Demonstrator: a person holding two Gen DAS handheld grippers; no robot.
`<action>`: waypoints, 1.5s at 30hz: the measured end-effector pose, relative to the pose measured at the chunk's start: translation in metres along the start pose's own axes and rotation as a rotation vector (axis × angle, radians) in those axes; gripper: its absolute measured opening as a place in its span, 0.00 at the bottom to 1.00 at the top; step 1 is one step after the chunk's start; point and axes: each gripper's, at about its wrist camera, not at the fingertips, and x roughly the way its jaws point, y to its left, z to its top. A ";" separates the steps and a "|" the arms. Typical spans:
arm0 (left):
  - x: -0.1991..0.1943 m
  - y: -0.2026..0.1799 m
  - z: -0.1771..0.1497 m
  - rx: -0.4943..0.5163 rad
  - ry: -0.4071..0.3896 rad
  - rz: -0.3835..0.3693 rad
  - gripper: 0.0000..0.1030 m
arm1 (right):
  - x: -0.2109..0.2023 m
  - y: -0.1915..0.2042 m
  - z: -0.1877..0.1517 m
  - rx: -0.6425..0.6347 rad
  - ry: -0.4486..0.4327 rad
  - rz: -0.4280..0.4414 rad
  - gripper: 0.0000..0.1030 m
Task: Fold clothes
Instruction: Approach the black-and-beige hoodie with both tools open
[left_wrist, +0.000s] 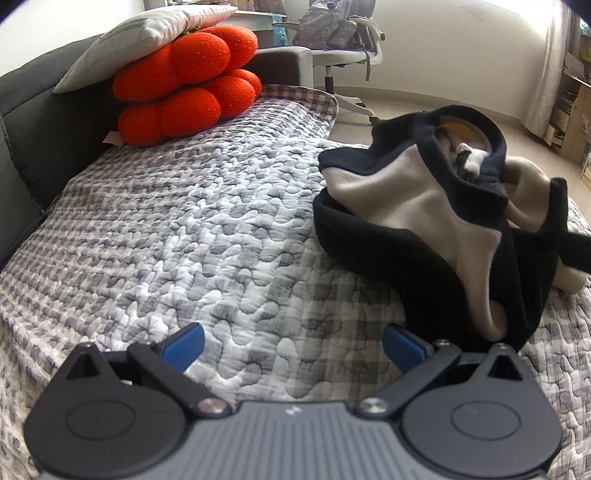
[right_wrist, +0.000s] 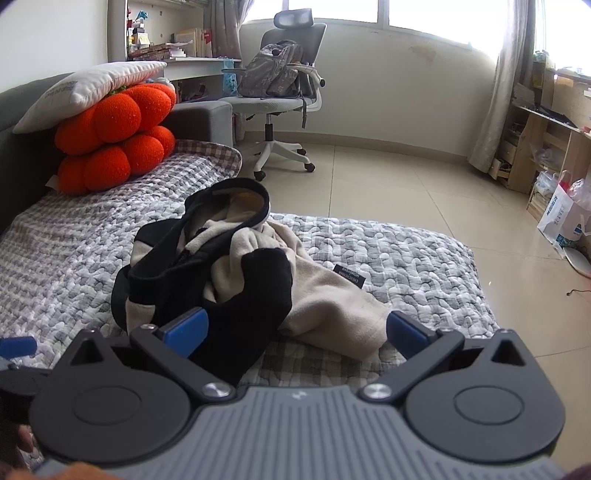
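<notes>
Over on the left, against the dark sofa back (left_wrist: 22, 122), a white pillow (left_wrist: 122, 40) sits atop a stack of orange pumpkin cushions (left_wrist: 184, 85), well apart from the action. Coming across the grey checked quilt (left_wrist: 166, 229), the left gripper (left_wrist: 293, 345) hovers tilted down over bare quilt, its blue fingers (left_wrist: 186, 343) spread wide with nothing between them. Just to its right lies the garment (left_wrist: 417, 206), a black-and-beige fleece piece, crumpled in a heap in the middle of the quilt, neck opening gaping upward. No fold has been started by the look of it; this reads as the approach, before any grasp. In the right wrist view the right gripper (right_wrist: 295, 328) also angles downward, jaws released and empty, the heap directly ahead with a black flap and a beige sleeve or hem reaching toward it. Next move, I'd judge: each gripper needs to find an edge or corner and pull the heap flat. Far right, an office chair (right_wrist: 284, 74) and wooden shelves (right_wrist: 546, 133) stand clear on the tiled floor.
</notes>
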 end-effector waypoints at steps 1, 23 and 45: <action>0.000 0.001 0.001 -0.004 0.000 0.000 1.00 | 0.000 0.000 0.000 0.000 0.004 0.003 1.00; -0.003 0.011 0.002 -0.042 -0.036 0.010 1.00 | 0.004 0.003 -0.003 -0.021 0.019 0.002 1.00; -0.006 0.016 0.005 -0.049 -0.058 0.024 1.00 | 0.008 0.003 -0.004 -0.020 0.030 0.011 1.00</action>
